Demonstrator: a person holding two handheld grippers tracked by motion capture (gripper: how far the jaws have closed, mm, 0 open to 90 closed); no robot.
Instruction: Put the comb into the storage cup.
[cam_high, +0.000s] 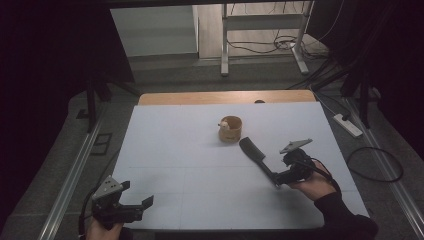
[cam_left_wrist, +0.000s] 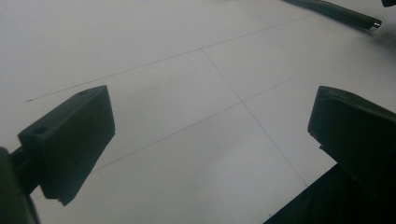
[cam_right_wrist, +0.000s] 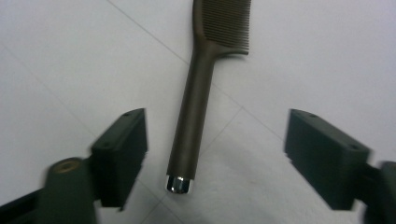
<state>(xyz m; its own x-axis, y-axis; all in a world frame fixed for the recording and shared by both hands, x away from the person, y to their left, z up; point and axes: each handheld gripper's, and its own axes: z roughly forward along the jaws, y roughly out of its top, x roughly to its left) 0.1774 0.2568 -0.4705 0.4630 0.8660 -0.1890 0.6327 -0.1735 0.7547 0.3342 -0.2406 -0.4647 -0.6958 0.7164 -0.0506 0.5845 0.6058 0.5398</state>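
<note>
White sheet (cam_high: 190, 165) covering the table (cam_high: 200, 98) is carrying a comb (cam_high: 256, 155) and, just beside it, a wooden cup (cam_high: 231, 129).

The comb (cam_high: 255, 153) is dark brown, with a long round handle and a small shiny metal cap at the handle end. It lies flat on the white table (cam_high: 190, 165), right of the centre. The toothed head points toward 11 o'clock and the handle toward 5 o'clock. In the right gripper view the comb (cam_right_wrist: 194, 100) lies between the two open jaws, touching neither.
</note>
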